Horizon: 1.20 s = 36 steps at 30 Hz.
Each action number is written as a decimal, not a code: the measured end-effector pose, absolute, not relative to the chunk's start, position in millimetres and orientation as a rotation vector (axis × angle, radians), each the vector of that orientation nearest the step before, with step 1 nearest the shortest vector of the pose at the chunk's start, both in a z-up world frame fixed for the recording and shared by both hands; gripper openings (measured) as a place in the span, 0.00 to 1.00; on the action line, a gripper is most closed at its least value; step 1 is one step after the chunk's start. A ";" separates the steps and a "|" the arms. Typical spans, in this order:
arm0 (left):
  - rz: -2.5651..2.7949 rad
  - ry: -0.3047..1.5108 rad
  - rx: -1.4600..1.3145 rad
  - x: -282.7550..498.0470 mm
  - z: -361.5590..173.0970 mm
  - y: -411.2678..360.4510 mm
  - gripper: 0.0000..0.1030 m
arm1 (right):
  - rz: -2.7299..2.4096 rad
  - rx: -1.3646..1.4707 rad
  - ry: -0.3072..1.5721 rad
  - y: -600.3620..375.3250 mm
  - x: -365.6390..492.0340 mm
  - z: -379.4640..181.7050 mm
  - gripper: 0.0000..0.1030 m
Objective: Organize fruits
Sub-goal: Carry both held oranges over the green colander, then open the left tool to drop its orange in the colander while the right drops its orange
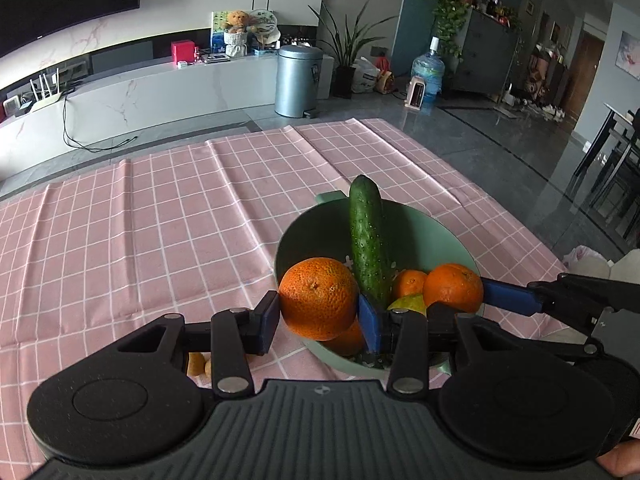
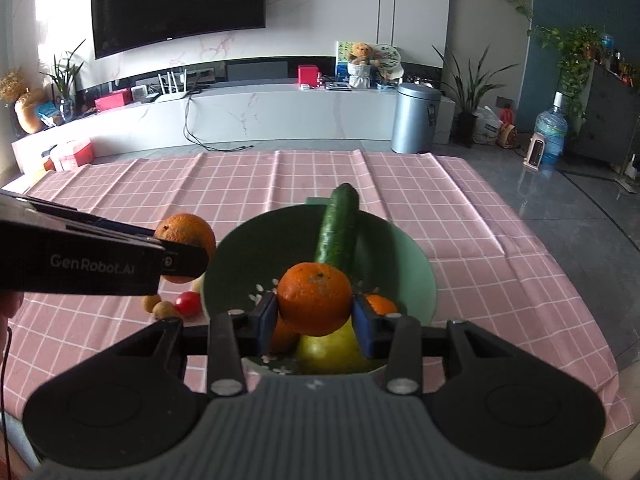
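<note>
A green bowl (image 1: 432, 232) (image 2: 408, 264) sits on the pink checked cloth and holds a cucumber (image 1: 368, 236) (image 2: 338, 228) leaning on its far rim, small oranges (image 1: 408, 282) and a yellow-green fruit (image 2: 332, 354). My left gripper (image 1: 318, 316) is shut on a large orange (image 1: 318, 298) at the bowl's left rim; that orange also shows in the right wrist view (image 2: 184, 232). My right gripper (image 2: 314, 318) is shut on another orange (image 2: 314, 298), held over the bowl; it shows in the left wrist view (image 1: 452, 288).
Small brown fruits (image 2: 160, 308) and a red cherry tomato (image 2: 188, 303) lie on the cloth (image 2: 480, 240) left of the bowl. Brown fruits also peek under my left gripper (image 1: 196, 364). Floor drops off beyond the table's right edge.
</note>
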State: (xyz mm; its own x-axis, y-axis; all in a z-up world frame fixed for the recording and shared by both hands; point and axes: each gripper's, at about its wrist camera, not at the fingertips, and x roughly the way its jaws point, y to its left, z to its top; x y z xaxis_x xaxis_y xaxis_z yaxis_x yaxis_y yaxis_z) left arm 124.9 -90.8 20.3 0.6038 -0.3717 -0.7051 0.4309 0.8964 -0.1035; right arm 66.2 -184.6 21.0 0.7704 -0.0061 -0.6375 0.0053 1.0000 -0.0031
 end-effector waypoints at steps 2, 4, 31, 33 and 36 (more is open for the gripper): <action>-0.468 0.814 0.106 132.0 15.3 -100.0 0.46 | -0.012 0.010 0.710 -193.5 75.1 16.5 0.36; -0.466 0.831 0.137 138.9 8.9 -107.1 0.46 | -0.016 0.008 0.727 -199.6 83.9 11.6 0.36; -0.471 0.932 0.272 186.3 -30.1 -135.9 0.46 | -0.005 0.005 0.823 -219.5 141.5 -29.2 0.37; -0.470 0.934 0.268 186.1 -29.8 -135.7 0.47 | -0.008 0.006 0.823 -219.9 140.5 -28.7 0.38; -0.468 0.940 0.259 185.5 -29.1 -133.9 0.49 | -0.022 -0.005 0.818 -218.6 138.7 -26.8 0.42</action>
State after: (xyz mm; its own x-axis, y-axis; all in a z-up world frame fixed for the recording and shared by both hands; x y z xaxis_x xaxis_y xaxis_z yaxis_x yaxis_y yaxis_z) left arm 185.5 -133.9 -29.1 0.5008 -0.2716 -0.8218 0.4922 0.8704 0.0123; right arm 138.7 -218.6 -26.8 0.6833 -0.0215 -0.7299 0.0177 0.9998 -0.0129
